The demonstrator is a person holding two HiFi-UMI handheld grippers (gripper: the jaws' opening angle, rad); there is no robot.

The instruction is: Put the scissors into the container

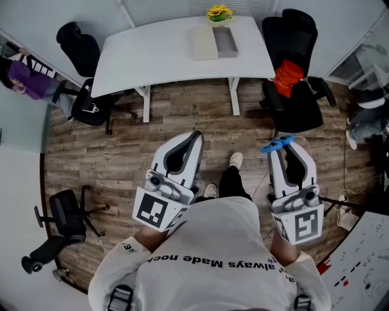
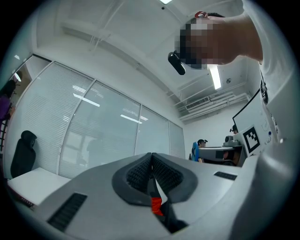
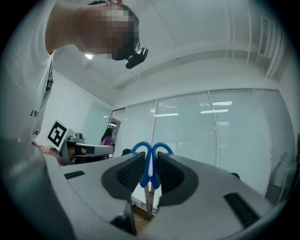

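The right tongs (image 1: 282,152) pinch the blue scissors (image 3: 150,168) by the handles. The left tongs (image 1: 194,137) are shut on nothing. The container (image 1: 226,42) sits far off at 12 o'clock on the table (image 1: 152,58). With such a thin hold, the scissors could slip and fall on the way.

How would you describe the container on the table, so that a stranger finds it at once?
Find the white table at the top of the head view. Near the yellow flowers, two oblong things lie side by side. The container is the grey, open one on the right; the cream slab is flat.
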